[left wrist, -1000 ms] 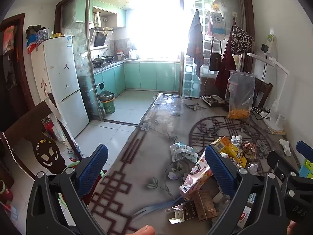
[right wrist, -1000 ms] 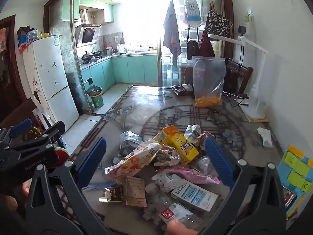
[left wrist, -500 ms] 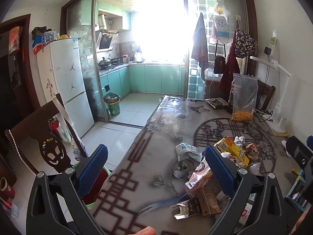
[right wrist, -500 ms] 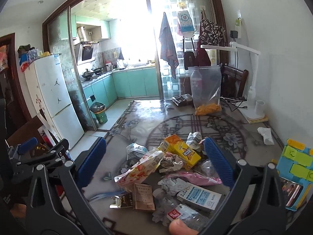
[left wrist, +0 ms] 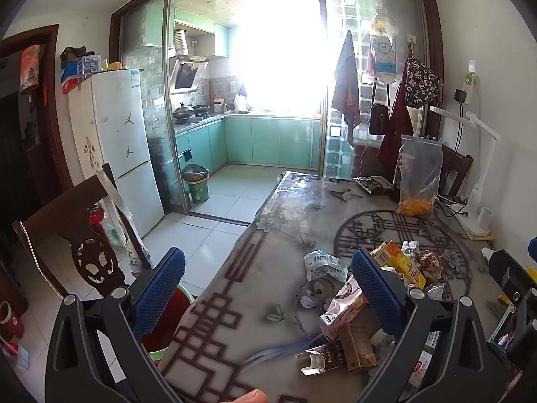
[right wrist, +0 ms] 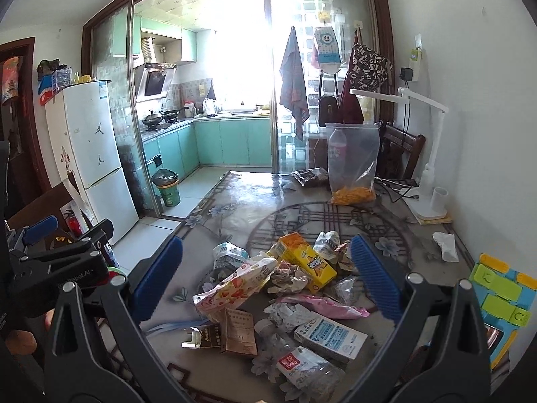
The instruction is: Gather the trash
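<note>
Both tools are spread wide and holding nothing: the left tool [left wrist: 265,288] hangs over the near left edge of the grey patterned surface [left wrist: 285,208], the right tool [right wrist: 266,270] right above the trash pile. That pile, with a yellow juice carton [right wrist: 308,262], a pink strawberry snack bag [right wrist: 235,288] and a crushed clear plastic bottle [right wrist: 302,366], sits on the near part of the surface.

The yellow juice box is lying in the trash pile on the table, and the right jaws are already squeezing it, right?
Not quite. The yellow juice box does lie in the pile on the table, but the right gripper is open and holds nothing, as the right wrist view shows.
</note>
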Demonstrator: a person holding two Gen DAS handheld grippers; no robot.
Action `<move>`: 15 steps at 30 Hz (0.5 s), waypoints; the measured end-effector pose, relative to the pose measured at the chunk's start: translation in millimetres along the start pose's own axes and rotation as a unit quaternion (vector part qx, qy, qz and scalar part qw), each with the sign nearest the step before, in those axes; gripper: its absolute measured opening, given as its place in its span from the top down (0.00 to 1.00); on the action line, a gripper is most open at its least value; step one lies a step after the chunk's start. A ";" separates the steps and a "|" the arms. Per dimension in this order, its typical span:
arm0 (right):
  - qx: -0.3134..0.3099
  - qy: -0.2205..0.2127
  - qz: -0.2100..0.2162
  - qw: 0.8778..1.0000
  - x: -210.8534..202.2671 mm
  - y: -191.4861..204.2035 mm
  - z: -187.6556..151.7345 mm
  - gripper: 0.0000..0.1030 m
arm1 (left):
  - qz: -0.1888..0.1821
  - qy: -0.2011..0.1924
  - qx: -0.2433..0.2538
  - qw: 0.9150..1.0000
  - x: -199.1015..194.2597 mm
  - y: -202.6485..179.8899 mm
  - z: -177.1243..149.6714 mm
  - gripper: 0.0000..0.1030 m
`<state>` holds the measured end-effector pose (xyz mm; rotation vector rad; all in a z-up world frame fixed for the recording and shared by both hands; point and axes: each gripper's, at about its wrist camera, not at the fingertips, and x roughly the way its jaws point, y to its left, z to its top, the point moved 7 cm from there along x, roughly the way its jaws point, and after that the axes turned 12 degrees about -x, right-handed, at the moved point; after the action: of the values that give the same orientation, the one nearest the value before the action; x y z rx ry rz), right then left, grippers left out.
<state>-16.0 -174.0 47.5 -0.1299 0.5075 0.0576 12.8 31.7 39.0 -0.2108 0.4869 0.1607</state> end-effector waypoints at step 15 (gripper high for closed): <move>0.007 -0.012 -0.003 1.000 -0.3 -2.3 -3.5 0.04 | 0.003 0.010 -0.001 1.000 4.9 2.0 -3.5 0.07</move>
<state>-17.7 -176.7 44.9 -0.1173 0.4829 0.0488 15.1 33.3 33.4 -0.2131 0.5081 0.1642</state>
